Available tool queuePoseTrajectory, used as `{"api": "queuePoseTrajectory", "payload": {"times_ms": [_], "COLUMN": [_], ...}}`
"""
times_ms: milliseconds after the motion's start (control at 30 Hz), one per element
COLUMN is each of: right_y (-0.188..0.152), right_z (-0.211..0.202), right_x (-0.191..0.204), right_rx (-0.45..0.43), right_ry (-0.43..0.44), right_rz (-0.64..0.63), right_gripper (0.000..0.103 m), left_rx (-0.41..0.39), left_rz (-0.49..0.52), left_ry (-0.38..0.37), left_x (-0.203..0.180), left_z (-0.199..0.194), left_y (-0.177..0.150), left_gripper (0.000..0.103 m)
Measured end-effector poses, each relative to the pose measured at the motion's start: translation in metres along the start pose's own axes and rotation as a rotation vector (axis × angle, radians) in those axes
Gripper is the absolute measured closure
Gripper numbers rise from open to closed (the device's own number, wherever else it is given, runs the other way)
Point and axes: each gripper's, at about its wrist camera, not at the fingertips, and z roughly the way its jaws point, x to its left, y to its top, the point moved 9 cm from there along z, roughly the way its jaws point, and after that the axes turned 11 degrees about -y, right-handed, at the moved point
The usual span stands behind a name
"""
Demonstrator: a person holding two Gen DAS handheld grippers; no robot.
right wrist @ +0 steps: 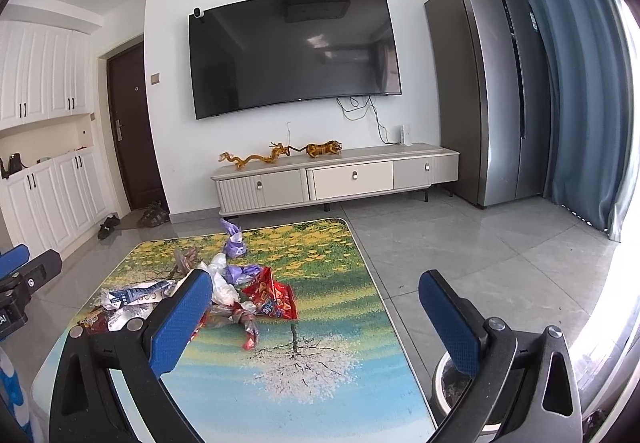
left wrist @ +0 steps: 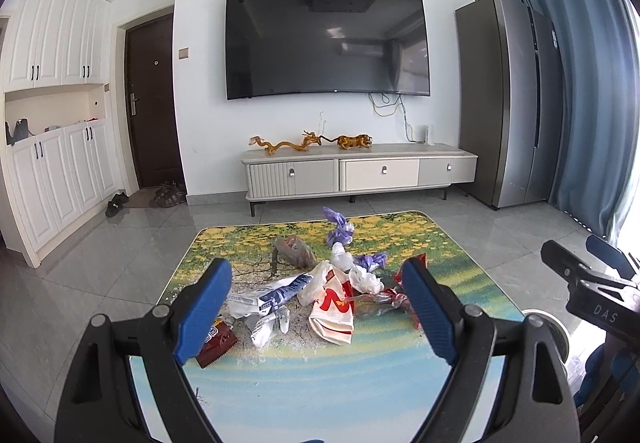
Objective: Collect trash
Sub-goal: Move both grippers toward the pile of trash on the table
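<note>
A pile of trash lies on the printed table (left wrist: 320,383): a white and red paper bag (left wrist: 332,307), a blue and white wrapper (left wrist: 276,293), purple bags (left wrist: 338,231), a brown snack packet (left wrist: 216,343). In the right wrist view the pile shows a red snack bag (right wrist: 272,295) and a purple bag (right wrist: 234,243). My left gripper (left wrist: 316,283) is open and empty, above the near side of the pile. My right gripper (right wrist: 316,295) is open and empty, to the right of the pile. A round trash bin (right wrist: 456,387) stands on the floor by the table's right edge.
A TV cabinet (left wrist: 360,173) with ornaments stands at the far wall under a TV. A fridge (left wrist: 504,103) and blue curtain are at the right. White cupboards (left wrist: 52,163), a door and shoes (left wrist: 168,195) are at the left. The right gripper's body (left wrist: 592,283) shows at the left view's right edge.
</note>
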Motion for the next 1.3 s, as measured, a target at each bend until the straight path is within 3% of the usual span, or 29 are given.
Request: {"api": "queuePoseTrajectory", "payload": {"times_ms": [1033, 1300], "right_y": [-0.001, -0.011], "right_z": [0.014, 0.033], "right_x": [0.021, 0.034], "right_rx": [0.007, 0.066], "right_ry": [0.026, 0.064], "right_rz": [-0.033, -0.052], "right_gripper": [0.000, 0.000], "left_rx": [0.008, 0.073], "left_rz": [-0.042, -0.088], "left_ry": [-0.046, -0.047], "left_x": [0.018, 0.038], "left_z": [0.006, 0.022], "left_y": [-0.010, -0.028], "left_gripper": [0.016, 0.016]}}
